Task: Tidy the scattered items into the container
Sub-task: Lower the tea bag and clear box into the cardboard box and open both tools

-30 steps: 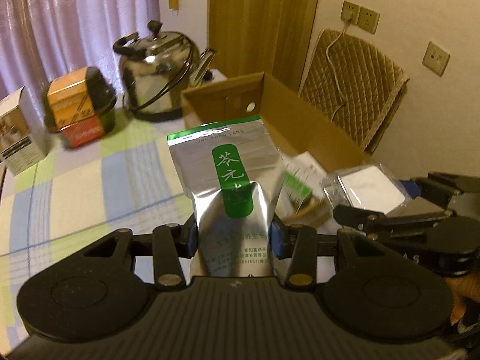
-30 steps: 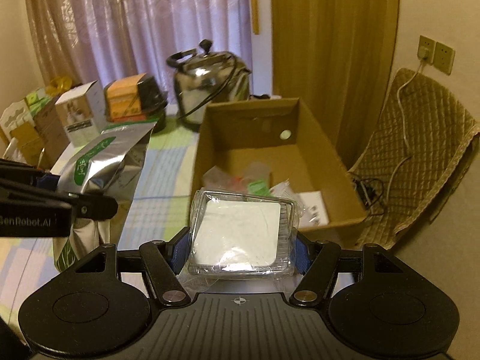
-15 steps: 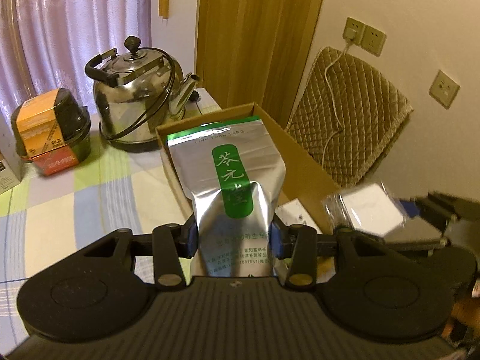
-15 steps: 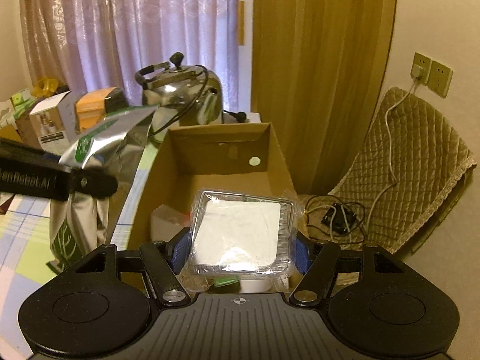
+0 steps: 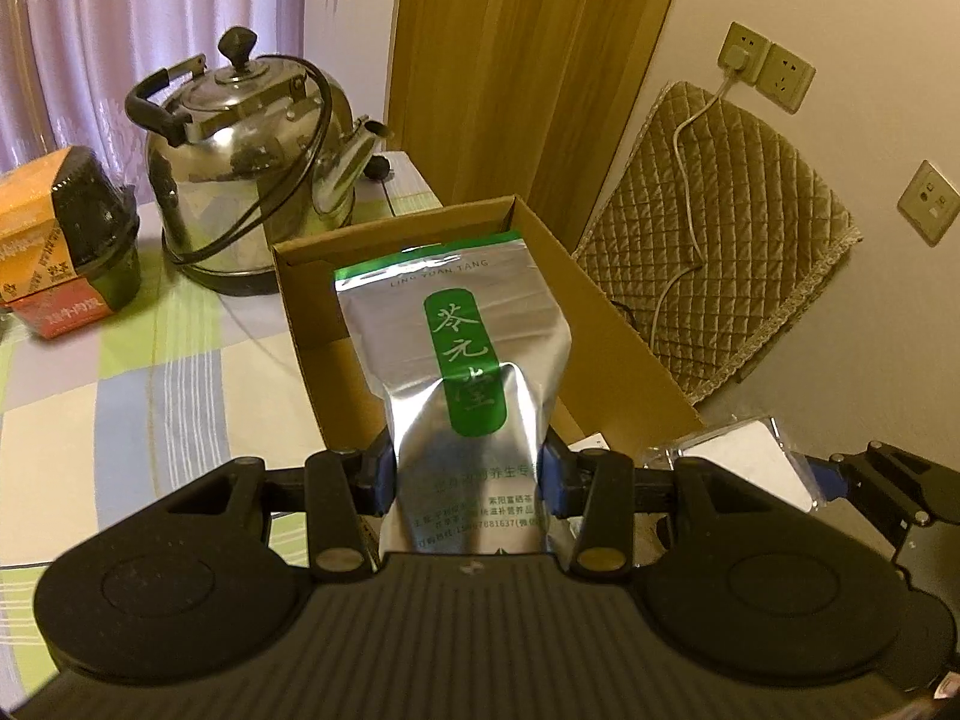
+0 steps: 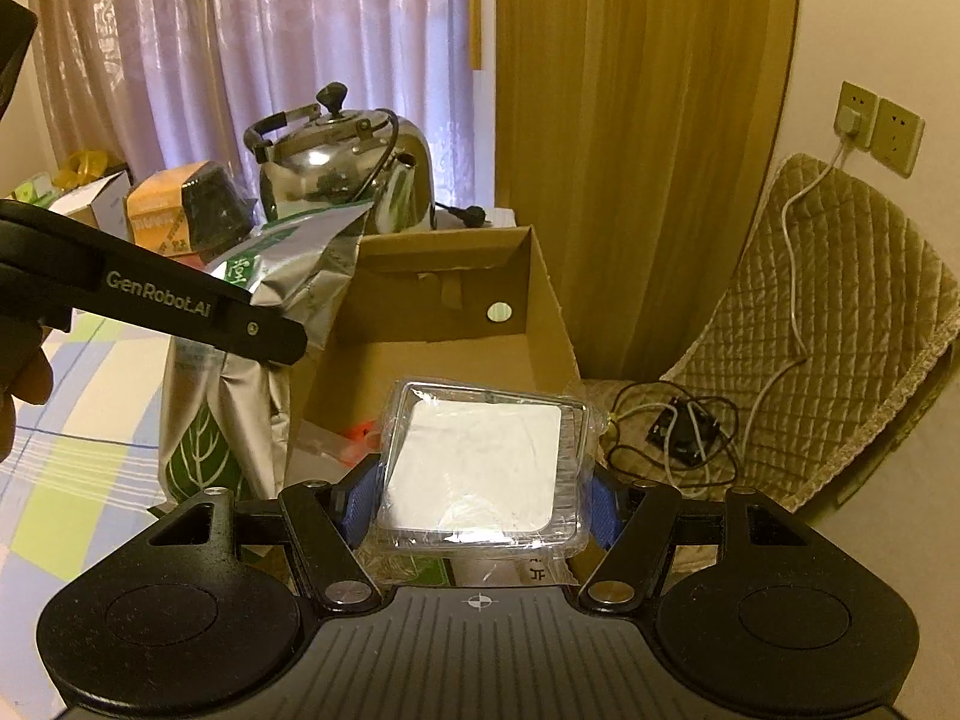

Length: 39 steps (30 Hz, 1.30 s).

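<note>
1. Since a second ago, both grippers have been carried forward: the cardboard box (image 5: 624, 348) is now seen closer beneath them, and the kettle (image 5: 252, 168) looms larger in the left wrist view.
2. Table (image 5: 150, 372), covered in a checked cloth, is seen under the box, kettle and an orange-and-black package (image 5: 66, 252).
3. Cardboard box (image 6: 456, 324) stands open at the table's right edge, beside the kettle; some small packets are noted on its floor.
4. Silver pouch (image 5: 468, 384) with green label is held upright, over the box's near left wall.
5. Clear plastic case (image 6: 480, 462) with a white square inside is held flat above the box's near end.
6. Left gripper (image 5: 468, 480): fingers clamped on the pouch's lower part.
7. Right gripper (image 6: 480, 504): blue pads pressed against both sides of the plastic case.
</note>
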### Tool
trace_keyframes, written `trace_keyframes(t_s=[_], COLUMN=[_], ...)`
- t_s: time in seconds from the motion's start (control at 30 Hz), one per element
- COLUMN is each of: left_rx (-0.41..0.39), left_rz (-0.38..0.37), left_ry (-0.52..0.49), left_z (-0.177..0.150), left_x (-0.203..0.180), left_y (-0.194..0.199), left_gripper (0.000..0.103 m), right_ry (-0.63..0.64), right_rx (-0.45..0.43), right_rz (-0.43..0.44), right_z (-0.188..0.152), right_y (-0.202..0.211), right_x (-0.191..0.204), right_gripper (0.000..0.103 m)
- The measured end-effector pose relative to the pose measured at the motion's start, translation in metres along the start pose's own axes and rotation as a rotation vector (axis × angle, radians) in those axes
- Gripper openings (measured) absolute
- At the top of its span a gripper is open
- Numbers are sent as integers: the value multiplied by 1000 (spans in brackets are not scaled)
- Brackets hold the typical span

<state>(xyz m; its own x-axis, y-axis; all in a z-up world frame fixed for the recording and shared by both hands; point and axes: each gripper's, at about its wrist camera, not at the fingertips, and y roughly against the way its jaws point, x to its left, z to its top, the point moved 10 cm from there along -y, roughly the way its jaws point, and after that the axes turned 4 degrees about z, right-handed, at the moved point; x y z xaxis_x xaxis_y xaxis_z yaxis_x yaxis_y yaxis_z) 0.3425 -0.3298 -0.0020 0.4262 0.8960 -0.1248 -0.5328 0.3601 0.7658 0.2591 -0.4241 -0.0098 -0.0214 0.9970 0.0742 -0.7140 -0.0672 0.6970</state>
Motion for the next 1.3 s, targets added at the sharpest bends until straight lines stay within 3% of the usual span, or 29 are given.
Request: trace_keyframes(t_s=[0.87, 0.93, 0.97, 1.0, 1.3], left_rx=[-13, -22, -31, -44, -54], left_rz=[0, -1, -2, 2, 33], left_ry=[57, 73, 83, 89, 92], left_z=[20, 21, 22, 23, 19], left_x=[12, 14, 16, 17, 34], left_y=[-38, -39, -39, -37, -28], left_gripper=[41, 46, 58, 63, 65], right_ry=[10, 10, 11, 11, 9], right_rx=[5, 7, 8, 8, 11], right_rz=[-10, -11, -11, -11, -6], right_z=[13, 13, 13, 12, 10], right_y=[-43, -44, -45, -45, -44], right_x=[-14, -15, -15, -15, -13], right_gripper=[69, 69, 69, 69, 69])
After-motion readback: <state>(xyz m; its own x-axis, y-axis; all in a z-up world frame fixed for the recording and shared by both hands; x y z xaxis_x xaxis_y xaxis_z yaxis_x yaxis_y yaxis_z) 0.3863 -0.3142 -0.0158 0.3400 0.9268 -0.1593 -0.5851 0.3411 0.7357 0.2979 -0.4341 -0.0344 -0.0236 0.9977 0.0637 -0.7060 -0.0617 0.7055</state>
